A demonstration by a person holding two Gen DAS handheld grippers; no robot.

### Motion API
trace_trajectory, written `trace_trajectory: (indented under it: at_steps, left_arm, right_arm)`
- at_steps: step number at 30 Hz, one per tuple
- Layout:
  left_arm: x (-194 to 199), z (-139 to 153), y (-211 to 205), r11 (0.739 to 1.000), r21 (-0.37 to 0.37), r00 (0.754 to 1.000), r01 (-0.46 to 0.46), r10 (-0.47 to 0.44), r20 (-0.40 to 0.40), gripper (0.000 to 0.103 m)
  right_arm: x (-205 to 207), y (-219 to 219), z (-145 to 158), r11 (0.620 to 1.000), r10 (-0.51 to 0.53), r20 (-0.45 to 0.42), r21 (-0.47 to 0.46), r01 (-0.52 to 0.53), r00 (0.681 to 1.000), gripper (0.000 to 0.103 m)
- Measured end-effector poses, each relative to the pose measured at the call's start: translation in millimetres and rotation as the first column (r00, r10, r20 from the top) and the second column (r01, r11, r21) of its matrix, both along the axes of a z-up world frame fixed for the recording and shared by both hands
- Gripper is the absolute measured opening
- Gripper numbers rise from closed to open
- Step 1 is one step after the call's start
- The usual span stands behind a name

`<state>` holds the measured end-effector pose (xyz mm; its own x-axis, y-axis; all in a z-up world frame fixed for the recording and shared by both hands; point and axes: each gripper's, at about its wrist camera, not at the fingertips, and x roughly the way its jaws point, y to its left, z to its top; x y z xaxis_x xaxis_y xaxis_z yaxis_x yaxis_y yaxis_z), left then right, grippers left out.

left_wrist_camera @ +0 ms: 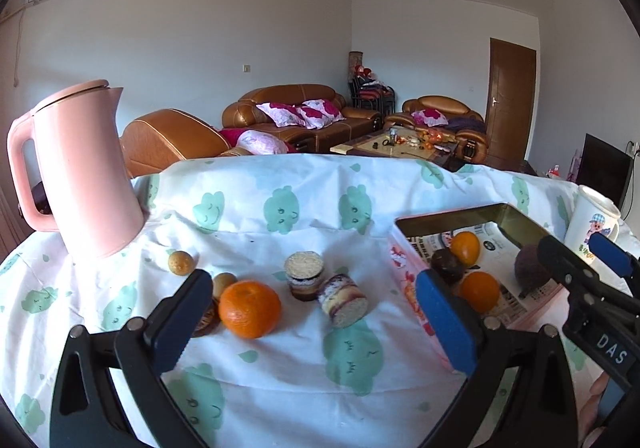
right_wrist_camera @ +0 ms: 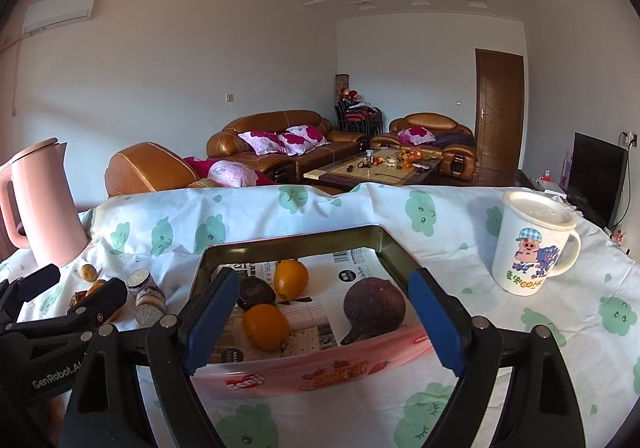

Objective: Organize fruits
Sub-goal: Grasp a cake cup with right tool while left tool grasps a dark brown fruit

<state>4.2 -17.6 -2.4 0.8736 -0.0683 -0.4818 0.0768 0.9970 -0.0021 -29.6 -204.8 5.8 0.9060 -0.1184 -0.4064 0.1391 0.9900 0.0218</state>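
Note:
A pink tin box (right_wrist_camera: 304, 372) lined with newspaper holds two oranges (right_wrist_camera: 266, 326), a dark avocado (right_wrist_camera: 256, 292) and a brown round fruit (right_wrist_camera: 374, 308). The box also shows in the left wrist view (left_wrist_camera: 404, 272). A large orange (left_wrist_camera: 249, 308) lies on the cloth just inside my left gripper's left finger. My left gripper (left_wrist_camera: 320, 320) is open and empty above the cloth. My right gripper (right_wrist_camera: 324, 312) is open and empty, its fingers standing over the box's near wall. Two small brown fruits (left_wrist_camera: 181, 262) lie to the left.
Two layered cake rolls (left_wrist_camera: 306, 274) sit mid-cloth. A pink kettle (left_wrist_camera: 80, 168) stands at the left and a lidded cartoon mug (right_wrist_camera: 532, 244) at the right. The table's far edge drops off toward sofas.

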Motion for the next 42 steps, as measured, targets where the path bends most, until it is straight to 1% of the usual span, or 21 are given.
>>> trace_trajectory:
  at_steps: [2,5,7,8,12,14,15,17,18,19,20,22,23,26,31,32,34,37,39,40,42]
  left_arm:
    - [3,0,14,1.0,0.025,1.0,-0.014,0.014,-0.005,0.103]
    - [11,3,35,0.995,0.09,0.999,-0.043,0.044,0.0,0.103]
    - [16,7,54,0.991,0.107,0.997,-0.08,0.081,0.002,0.103]
    - [19,8,66,0.989,0.099,0.994,-0.108,0.108,-0.003,0.103]
    - [29,7,111,0.982,0.022,0.98,-0.186,0.187,-0.063,0.103]
    - [32,6,127,0.976,0.017,0.973,-0.218,0.219,-0.077,0.103]
    - [33,5,133,0.974,0.018,0.97,-0.227,0.228,-0.084,0.103]
    - [35,3,145,0.97,0.015,0.964,-0.245,0.245,-0.1,0.103]
    - [37,2,149,0.968,0.009,0.962,-0.251,0.25,-0.11,0.103]
    - [37,1,153,0.968,0.002,0.961,-0.252,0.251,-0.119,0.103]
    - [38,0,156,0.968,-0.005,0.96,-0.252,0.249,-0.127,0.103]
    - [38,0,160,0.969,-0.006,0.961,-0.246,0.242,-0.136,0.103]
    - [38,0,161,0.972,-0.005,0.962,-0.235,0.232,-0.141,0.103]
    - [41,-2,160,0.98,0.012,0.968,-0.198,0.197,-0.158,0.103]
    - [45,-7,151,0.99,0.061,0.971,-0.124,0.134,-0.199,0.103]
    - [45,-9,148,0.992,0.068,0.971,-0.107,0.119,-0.207,0.103]
    - [45,-12,141,0.994,0.086,0.971,-0.075,0.092,-0.222,0.103]
    - [45,-16,130,0.99,0.136,0.971,-0.032,0.063,-0.229,0.103]
    - [44,-18,125,0.986,0.167,0.972,-0.017,0.055,-0.227,0.103]
    - [43,-18,125,0.986,0.166,0.972,-0.006,0.045,-0.233,0.103]
    - [42,-19,125,0.99,0.141,0.97,0.027,0.009,-0.244,0.1]
  right_arm:
    - [0,8,-2,1.0,0.027,-0.018,0.009,-0.027,0.999,0.088]
    - [2,23,-3,0.997,0.081,-0.038,0.011,-0.081,0.996,0.088]
    - [3,35,-4,0.993,0.12,-0.049,0.003,-0.12,0.992,0.088]
    - [5,42,-4,0.99,0.143,-0.053,-0.004,-0.143,0.988,0.088]
    - [11,75,-4,0.968,0.245,-0.074,-0.032,-0.248,0.967,0.086]
    - [16,92,-4,0.951,0.302,-0.097,-0.036,-0.307,0.948,0.076]
    - [21,102,-6,0.942,0.326,-0.123,-0.042,-0.333,0.937,0.07]
    - [36,120,-14,0.927,0.357,-0.204,-0.045,-0.373,0.912,0.064]
    - [44,126,-18,0.924,0.363,-0.234,-0.038,-0.381,0.902,0.057]
    - [51,131,-22,0.921,0.367,-0.261,-0.034,-0.388,0.893,0.054]
    - [58,136,-26,0.919,0.366,-0.286,-0.035,-0.392,0.885,0.053]
    - [69,143,-31,0.917,0.364,-0.32,-0.042,-0.397,0.875,0.046]
    - [73,146,-33,0.914,0.366,-0.335,-0.045,-0.402,0.868,0.045]
    - [85,153,-39,0.91,0.351,-0.386,-0.075,-0.408,0.853,0.044]
    - [97,161,-43,0.898,0.302,-0.438,-0.168,-0.407,0.847,0.044]
    - [101,160,-45,0.898,0.29,-0.451,-0.176,-0.403,0.844,0.044]
    - [109,153,-51,0.907,0.285,-0.477,-0.148,-0.395,0.831,0.044]
    - [109,154,-53,0.899,0.274,-0.472,-0.185,-0.398,0.838,0.042]
    - [103,153,-51,0.9,0.275,-0.451,-0.191,-0.392,0.849,0.038]
    - [99,151,-49,0.903,0.288,-0.439,-0.171,-0.393,0.851,0.038]
    - [87,142,-42,0.918,0.321,-0.401,-0.093,-0.387,0.858,0.038]
